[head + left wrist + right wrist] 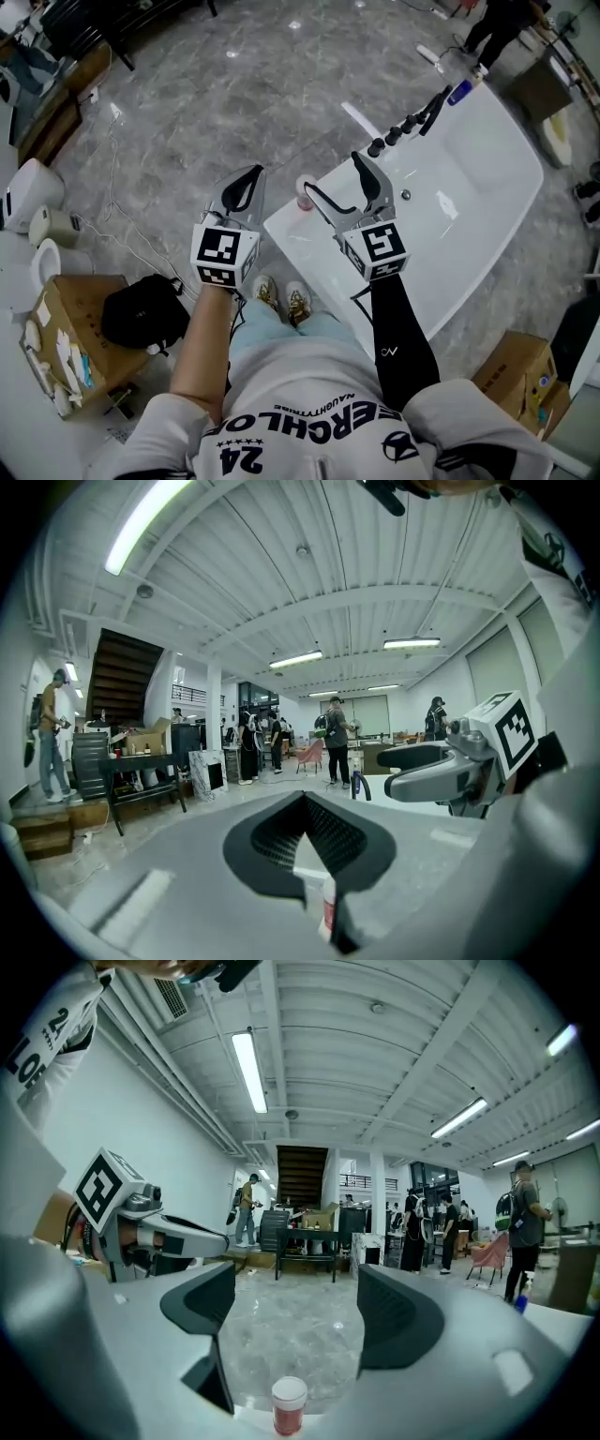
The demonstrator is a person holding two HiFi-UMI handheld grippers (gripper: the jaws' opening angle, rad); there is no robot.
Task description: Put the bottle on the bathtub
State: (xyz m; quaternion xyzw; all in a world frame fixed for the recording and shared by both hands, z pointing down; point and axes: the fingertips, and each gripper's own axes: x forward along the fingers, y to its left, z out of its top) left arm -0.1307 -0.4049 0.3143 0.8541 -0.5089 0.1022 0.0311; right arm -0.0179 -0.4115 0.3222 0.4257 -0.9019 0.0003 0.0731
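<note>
A small bottle [305,193] with a white cap and a reddish label stands upright on the near corner rim of the white bathtub [487,187]. My right gripper [334,178] hovers over that corner, open, with the bottle just beyond its left finger. In the right gripper view the bottle [288,1406] sits low between the open jaws of the right gripper [292,1309], not touched. My left gripper [246,180] is left of the bottle, over the floor, shut and empty. Past the closed pads of the left gripper [305,832] a strip of the bottle [329,907] shows.
Black tap fittings [405,126] and a blue bottle [459,91] sit on the tub's far rim. A black bag [141,311] and a cardboard box [66,352] lie at my left, another box [520,375] at my right. Toilets [33,192] stand far left; a person [497,28] is beyond the tub.
</note>
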